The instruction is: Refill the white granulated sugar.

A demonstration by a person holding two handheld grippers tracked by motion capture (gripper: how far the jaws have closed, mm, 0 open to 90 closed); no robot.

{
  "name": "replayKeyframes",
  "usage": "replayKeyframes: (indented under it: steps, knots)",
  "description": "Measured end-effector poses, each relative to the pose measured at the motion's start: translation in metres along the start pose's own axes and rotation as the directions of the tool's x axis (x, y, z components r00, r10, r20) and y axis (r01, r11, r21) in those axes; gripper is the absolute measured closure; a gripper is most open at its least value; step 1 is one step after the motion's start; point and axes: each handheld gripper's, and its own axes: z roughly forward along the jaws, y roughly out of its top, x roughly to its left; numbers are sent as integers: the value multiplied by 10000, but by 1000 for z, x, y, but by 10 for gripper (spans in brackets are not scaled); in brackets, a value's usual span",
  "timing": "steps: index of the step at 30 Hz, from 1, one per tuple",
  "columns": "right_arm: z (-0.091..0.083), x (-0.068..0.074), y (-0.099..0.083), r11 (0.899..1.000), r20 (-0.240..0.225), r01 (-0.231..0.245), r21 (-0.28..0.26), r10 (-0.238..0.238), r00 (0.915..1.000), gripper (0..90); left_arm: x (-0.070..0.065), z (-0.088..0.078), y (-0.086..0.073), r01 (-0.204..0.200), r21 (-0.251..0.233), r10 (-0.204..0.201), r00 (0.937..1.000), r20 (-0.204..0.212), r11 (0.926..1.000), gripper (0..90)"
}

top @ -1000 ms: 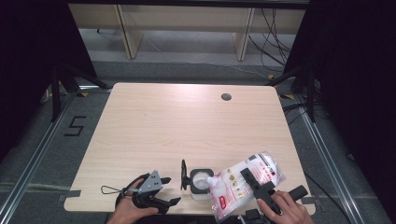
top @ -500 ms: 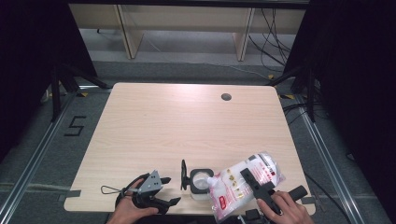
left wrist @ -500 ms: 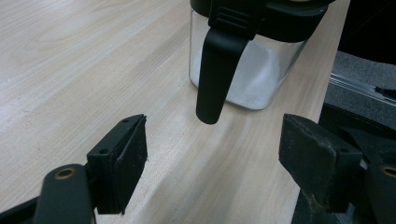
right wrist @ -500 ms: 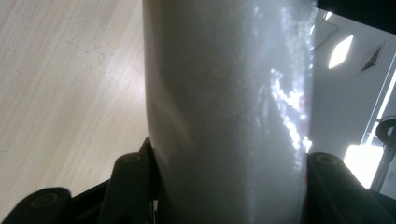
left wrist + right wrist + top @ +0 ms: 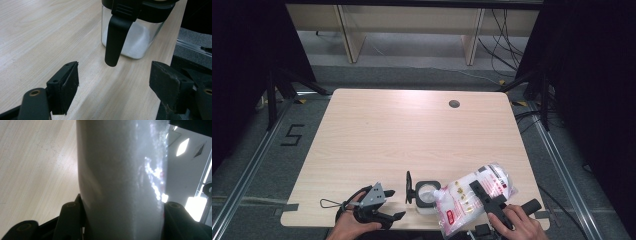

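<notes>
While your right gripper [image 5: 484,196] clamps the white refill pouch [image 5: 472,197], the pouch lies tilted over the near right part of the table [image 5: 412,130]. Its long axis runs from its broad bottom at the upper right down to its spout [image 5: 438,193] at the lower left. That spout points at the open mouth of the clear container [image 5: 427,196], which stands near the table's front edge, just left of the pouch, with its black lid [image 5: 408,186] flipped up on the left side.

Your right gripper's fingers [image 5: 71,220] stand about half open and press on both sides of the pouch, so it is gripped across its width. Your left gripper [image 5: 384,204] rests low at the front edge, left of the container, with its fingers [image 5: 63,88] spread wide and nothing between them; they touch nothing.

The high view gives you the whole layout, spout over container. The left gripper view adds what that one cannot: the container's clear wall [image 5: 136,37] with white powder already inside, and the black lid tab [image 5: 117,35] hanging down in front, well clear of both pads. The right gripper view shows the pouch's white body [image 5: 120,180] squeezed between the pads, with the wood of the table to the left.
</notes>
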Motion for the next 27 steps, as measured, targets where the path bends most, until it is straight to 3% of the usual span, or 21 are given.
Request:
replayKeyframes:
  steps: [14, 16, 19, 27]
  knots:
    - [1, -1, 0, 9999, -67, 42, -156, -43, 10000, 544, 0, 0, 0, 5, -6, -5, 10000, 0, 10000, 232]
    - [1, 0, 0, 9998, -125, -156, -94, 154, 9998, 544, 0, 0, 0, 6, -19, -6, 10000, 22, 10000, 232]
    - [1, -2, -1, 9997, -50, 133, -194, -134, 9999, 544, 0, 0, 0, 8, 1, -8, 10000, -4, 10000, 232]
    - [1, -2, -1, 9997, -74, 126, -209, -128, 9999, 545, 0, 0, 0, 3, 7, -3, 10000, 11, 10000, 232]
